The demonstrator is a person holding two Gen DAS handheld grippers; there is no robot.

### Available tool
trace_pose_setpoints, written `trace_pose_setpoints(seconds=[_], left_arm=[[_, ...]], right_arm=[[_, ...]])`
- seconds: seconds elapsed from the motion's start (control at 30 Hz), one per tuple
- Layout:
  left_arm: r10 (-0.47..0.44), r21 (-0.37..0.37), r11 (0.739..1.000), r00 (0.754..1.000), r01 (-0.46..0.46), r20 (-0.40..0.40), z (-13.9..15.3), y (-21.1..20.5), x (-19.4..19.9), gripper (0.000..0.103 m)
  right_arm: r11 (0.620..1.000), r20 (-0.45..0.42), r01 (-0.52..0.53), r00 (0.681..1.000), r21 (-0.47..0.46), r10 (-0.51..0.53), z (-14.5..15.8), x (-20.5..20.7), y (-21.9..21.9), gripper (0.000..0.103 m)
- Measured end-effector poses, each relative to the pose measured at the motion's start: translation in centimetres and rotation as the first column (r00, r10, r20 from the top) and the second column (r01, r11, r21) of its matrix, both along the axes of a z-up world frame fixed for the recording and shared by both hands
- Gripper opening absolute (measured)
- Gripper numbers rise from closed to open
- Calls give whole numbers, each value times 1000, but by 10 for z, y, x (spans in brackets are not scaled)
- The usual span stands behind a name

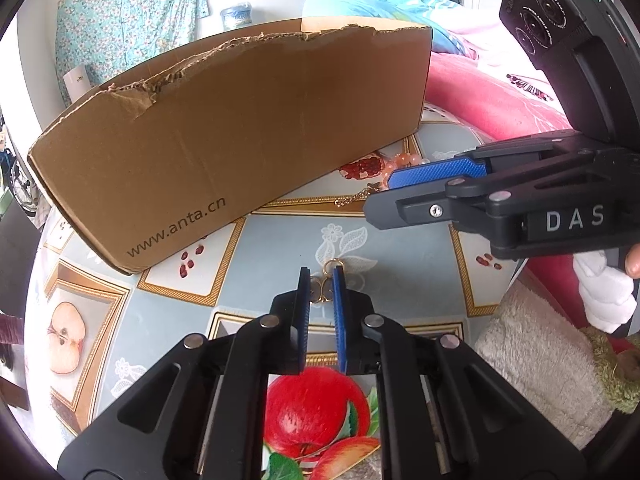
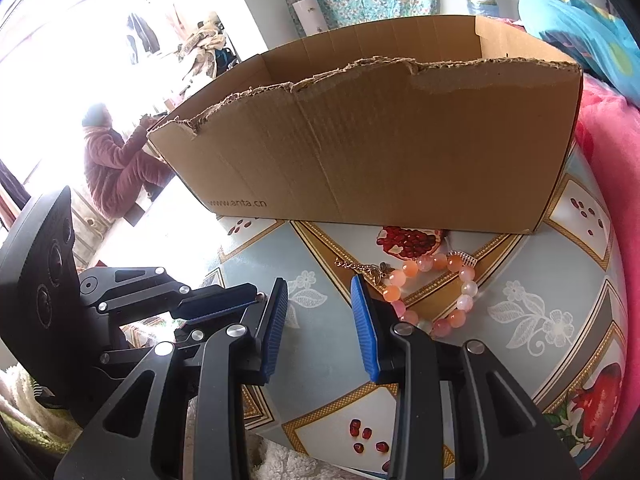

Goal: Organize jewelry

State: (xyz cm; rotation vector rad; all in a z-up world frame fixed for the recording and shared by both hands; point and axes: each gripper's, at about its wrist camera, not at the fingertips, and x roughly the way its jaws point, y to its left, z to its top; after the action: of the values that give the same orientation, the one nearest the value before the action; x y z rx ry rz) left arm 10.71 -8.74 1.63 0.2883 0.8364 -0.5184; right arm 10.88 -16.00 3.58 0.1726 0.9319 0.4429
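The right claw is hovering open at lower centre over the desk. A bead bracelet is lying just beside its right finger, with a cardboard box sitting across the middle of the frame.

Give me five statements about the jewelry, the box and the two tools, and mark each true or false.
1. The left tool brackets small gold earrings on the tablecloth. True.
2. The bead bracelet lies inside the cardboard box. False: it lies on the tablecloth in front of the box.
3. The right tool is shut on the bracelet. False: it is open and holds nothing.
4. The box's near wall has a torn top edge. True.
5. A thin gold chain lies beside the bracelet. True.
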Motion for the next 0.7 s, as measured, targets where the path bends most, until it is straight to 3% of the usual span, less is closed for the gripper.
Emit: trace_pose_setpoints(seconds=[0.27, 0.5, 0.7], left_arm=[[18, -17, 1000, 1000, -18, -6, 0, 20, -5, 10], [6, -14, 1000, 1000, -6, 0, 2, 28, -9, 10], [-13, -4, 1000, 1000, 13, 16, 3, 29, -13, 11]], right_arm=[[995, 5, -90, 996, -38, 90, -2, -1, 22, 33], [973, 15, -187, 982, -136, 191, -3, 3, 48, 33], [937, 8, -282, 957, -206, 289, -3, 8, 68, 24]])
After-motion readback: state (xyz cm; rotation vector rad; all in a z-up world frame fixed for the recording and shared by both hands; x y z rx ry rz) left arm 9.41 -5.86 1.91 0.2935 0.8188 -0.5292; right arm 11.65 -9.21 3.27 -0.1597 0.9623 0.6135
